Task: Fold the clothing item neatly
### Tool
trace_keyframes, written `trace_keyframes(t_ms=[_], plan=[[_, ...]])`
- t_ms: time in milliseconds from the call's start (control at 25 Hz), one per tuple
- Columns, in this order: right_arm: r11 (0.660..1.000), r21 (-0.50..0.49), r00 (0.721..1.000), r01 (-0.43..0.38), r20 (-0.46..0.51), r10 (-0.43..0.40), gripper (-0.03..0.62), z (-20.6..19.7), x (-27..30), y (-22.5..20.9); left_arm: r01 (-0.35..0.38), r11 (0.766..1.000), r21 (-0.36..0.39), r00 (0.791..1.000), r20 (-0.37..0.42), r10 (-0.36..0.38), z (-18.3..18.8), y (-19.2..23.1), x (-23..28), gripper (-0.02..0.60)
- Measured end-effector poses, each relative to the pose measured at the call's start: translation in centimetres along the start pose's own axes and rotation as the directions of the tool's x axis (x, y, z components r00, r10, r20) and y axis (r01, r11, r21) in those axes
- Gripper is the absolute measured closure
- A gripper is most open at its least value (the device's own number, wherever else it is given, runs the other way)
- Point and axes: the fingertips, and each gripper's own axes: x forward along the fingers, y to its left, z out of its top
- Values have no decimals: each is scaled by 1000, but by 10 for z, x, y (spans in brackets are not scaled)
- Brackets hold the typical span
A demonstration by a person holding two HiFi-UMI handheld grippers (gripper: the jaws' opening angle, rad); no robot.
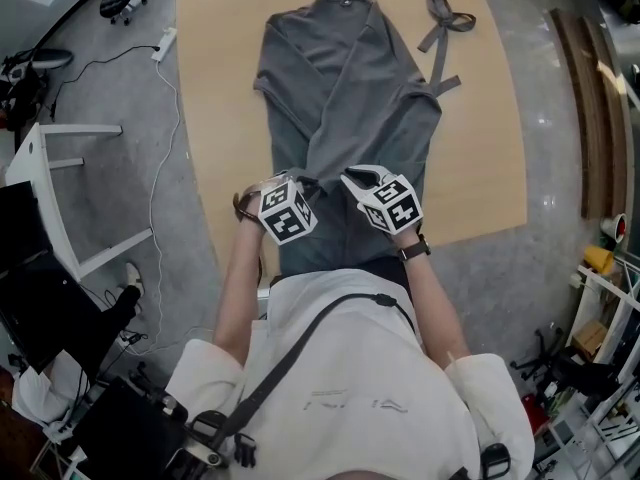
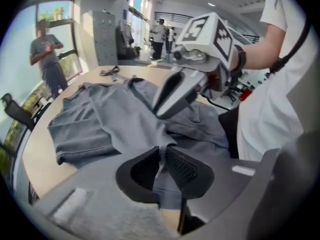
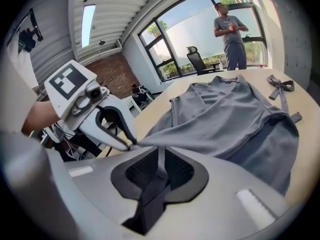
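A grey wrap garment lies spread lengthwise on the wooden table, collar at the far end. Its belt tie trails off at the far right. Both grippers meet at the garment's near end. My left gripper is shut on a thin fold of grey cloth, which runs between its pads. Close beside it, my right gripper is also shut on the cloth, a strip of fabric pinched between its pads and hanging behind them. Each gripper shows in the other's view: the right gripper and the left gripper.
A power strip and cable lie on the floor at the left, beside a white frame. Wooden planks lie on the floor at the right. A person stands by the windows beyond the table's far end, near an office chair.
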Motion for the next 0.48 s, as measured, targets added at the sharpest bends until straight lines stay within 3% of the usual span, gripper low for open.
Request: trace_keyframes(t_ms=[120,200,280,320,400,480], plan=[[999,-30,999,-35,-20,34,574,-4,25,10,112,980,164,989,-119,-93,-14,-34,8,508],[997,-54,994,-55,-99,49,574,-24,43,17,120,983,140,991,-78,-110,-13,-41,11,508],[996,-63,982,-61,-182,48,574,-51,56,22,91,996,4,995,47,-91,-3,-32,8,514],[997,-55,978,-62,-203,49,574,-61,59,22,75,994,-85,991,121,-64,5,-22,8,547],[998,-26,981,-64,-183,58,574,-67,58,21,67,964,-257,971,238,-4,20,0,10,575],[997,14,993,-75,-89,76,579,-55,46,20,80,924,-374,964,265,24,27,13,21,576]])
